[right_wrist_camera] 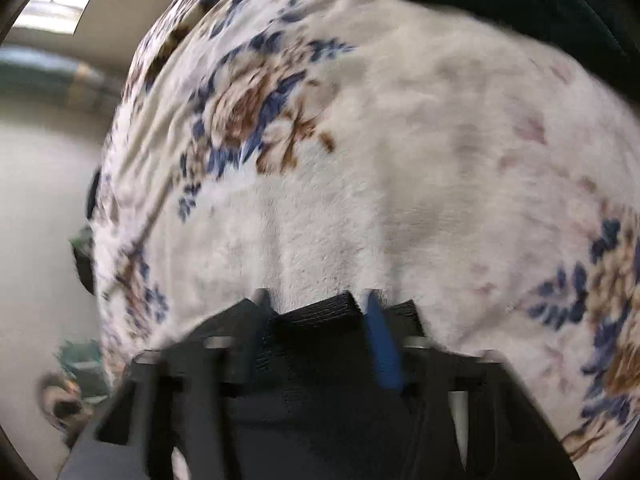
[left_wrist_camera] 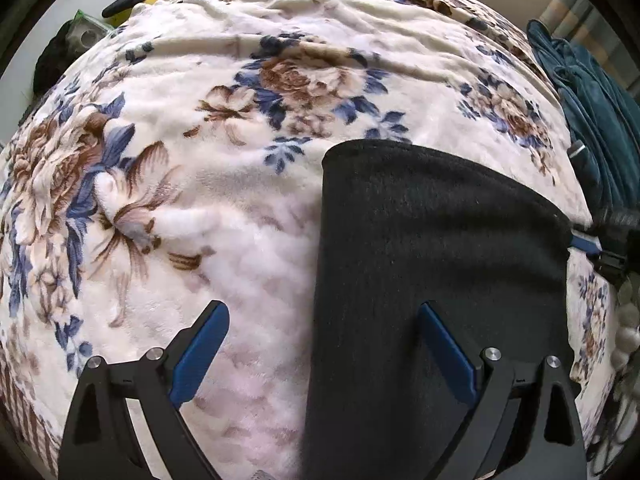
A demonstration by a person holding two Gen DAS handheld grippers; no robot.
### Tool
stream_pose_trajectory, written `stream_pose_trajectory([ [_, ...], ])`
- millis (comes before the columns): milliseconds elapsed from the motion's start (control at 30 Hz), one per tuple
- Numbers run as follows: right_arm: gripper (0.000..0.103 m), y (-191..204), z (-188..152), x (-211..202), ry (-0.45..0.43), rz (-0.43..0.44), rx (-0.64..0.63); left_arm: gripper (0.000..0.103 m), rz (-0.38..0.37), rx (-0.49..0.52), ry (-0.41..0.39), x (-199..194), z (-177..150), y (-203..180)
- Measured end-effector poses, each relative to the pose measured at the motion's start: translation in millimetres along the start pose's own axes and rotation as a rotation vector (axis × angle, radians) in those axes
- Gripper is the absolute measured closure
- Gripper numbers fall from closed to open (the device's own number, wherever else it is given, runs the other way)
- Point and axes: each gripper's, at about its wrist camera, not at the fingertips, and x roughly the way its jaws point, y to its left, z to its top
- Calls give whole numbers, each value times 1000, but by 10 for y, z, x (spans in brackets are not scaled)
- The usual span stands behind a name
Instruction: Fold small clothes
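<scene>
Two grippers over my floral blanket (left_wrist_camera: 240,208): left gripper (left_wrist_camera: 324,316) spread wide, right gripper (right_wrist_camera: 316,304) clenched on dark cloth (left_wrist_camera: 440,240).

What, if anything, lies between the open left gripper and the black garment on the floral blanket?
Nothing visible does. The left gripper hangs open directly over the black garment, whose left edge runs between its fingers, with only floral blanket beside it.

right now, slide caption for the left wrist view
Open left gripper hovering over a black garment on a floral blanket.
</scene>
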Motion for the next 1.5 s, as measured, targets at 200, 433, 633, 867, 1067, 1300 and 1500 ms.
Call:
stream_pose_trajectory([
  [200,98,151,-105,-336,-167,-96,-65,6,-8,5,1,-11,1,22],
  [433,98,109,124,-234,-164,-206,-84,7,7,27,2,55,30,31],
  [633,96,13,164,197,-5,-195,-80,7,5,42,13,88,54,32],
  [867,29,-465,37,-209,60,23,-22,7,-129,7,25,98,-34,195],
  [1067,22,-865,-414,9,226,135,-43,7,-361,-69,67,322,-68,305],
  [1300,19,-981,-628,222,237,432,58,7,-600,-104,87,477,43,189],
  [1500,20,-797,-692,424,332,475,-5,9,-564,-6,96,550,125,-86],
])
